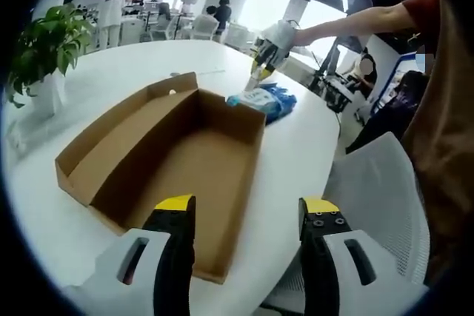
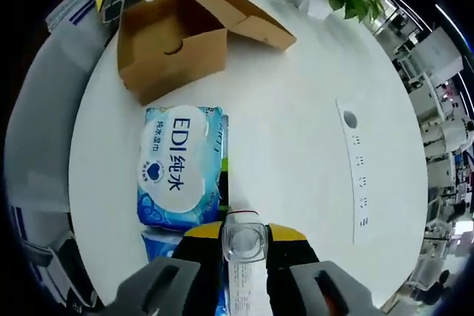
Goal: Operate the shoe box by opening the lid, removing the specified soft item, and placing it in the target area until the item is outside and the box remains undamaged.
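Wipes pack [image 2: 180, 166] outside open shoe box [image 2: 174, 38]

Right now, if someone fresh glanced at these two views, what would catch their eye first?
The open cardboard shoe box, empty with its lid folded back, dominates the white round table ahead of the left hand-held gripper. In the right gripper view, a blue-and-white wet wipes pack lies on the table beside the box, and the right hand-held gripper is shut on a second pack.
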The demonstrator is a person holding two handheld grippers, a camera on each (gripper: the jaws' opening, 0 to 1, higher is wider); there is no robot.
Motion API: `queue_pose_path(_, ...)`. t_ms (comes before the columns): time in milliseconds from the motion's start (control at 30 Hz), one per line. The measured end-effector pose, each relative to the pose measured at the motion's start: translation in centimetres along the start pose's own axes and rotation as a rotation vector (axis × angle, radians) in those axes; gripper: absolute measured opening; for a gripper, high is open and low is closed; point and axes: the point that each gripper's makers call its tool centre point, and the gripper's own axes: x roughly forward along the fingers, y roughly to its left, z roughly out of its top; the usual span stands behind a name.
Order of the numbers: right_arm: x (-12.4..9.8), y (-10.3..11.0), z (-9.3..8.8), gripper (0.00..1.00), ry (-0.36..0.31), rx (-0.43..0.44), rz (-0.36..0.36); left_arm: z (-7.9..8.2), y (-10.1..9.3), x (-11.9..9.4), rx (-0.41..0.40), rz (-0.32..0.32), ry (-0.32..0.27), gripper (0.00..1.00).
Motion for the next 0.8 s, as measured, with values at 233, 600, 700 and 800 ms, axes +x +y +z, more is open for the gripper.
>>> queue_pose_path(233, 0.04, -0.32, 0.14, 0.17, -0.004, 0.005, 0.009, 0.15, -0.11, 0.23, 0.003, -0.005, 0.003, 0.56)
queue_pose_path(600, 0.45, -0.32, 0.11, 0.18, 0.001, 0.010, 0.016, 0.29, -0.16, 0.41, 0.004, -0.009, 0.005, 0.55)
queue_pose_path(700, 0.46, -0.35, 0.22, 0.18, 0.001, 0.012, 0.015, 0.24, -0.12, 0.38, 0.004, -0.009, 0.007, 0.55)
queue_pose_path(800, 0.55, -0.46, 0.08, 0.19, 0.004, 0.019, 0.015, 0.18, -0.06, 0.36, 0.003, -0.009, 0.007, 0.55)
